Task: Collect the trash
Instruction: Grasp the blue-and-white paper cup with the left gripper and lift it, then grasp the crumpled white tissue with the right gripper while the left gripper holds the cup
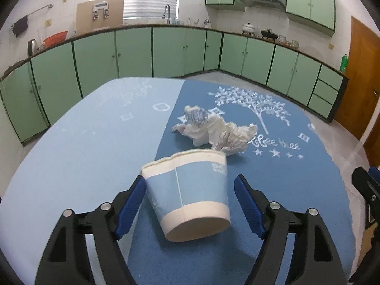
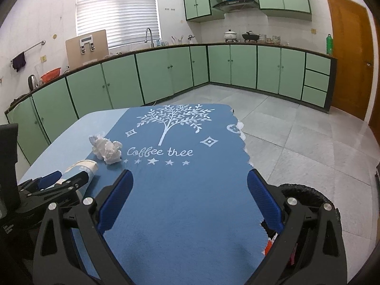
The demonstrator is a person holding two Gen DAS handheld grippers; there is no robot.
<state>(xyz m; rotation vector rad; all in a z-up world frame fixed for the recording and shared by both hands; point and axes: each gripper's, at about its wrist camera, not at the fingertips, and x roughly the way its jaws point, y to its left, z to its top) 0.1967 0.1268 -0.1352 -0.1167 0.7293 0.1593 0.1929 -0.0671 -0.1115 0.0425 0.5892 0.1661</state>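
Pale-blue paper forms the cup [image 1: 190,192], tapered with cream bands and a dented rim, lying on its side low in the left wrist frame between the spread left tongs [image 1: 190,201], whose ribbed blue pads flank it. Crumpled white tissue [image 1: 220,130] sits beyond it on the felt-like blue desk [image 1: 83,154]. The right tongs [image 2: 190,201] gape over bare cloth.

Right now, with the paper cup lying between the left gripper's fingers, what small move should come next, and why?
Probably close the left gripper on the paper cup. The cup lies on its side between the open blue fingers; one seems to touch its rim, the other stands apart. The crumpled tissues lie farther off, and the right gripper is open over bare tablecloth.
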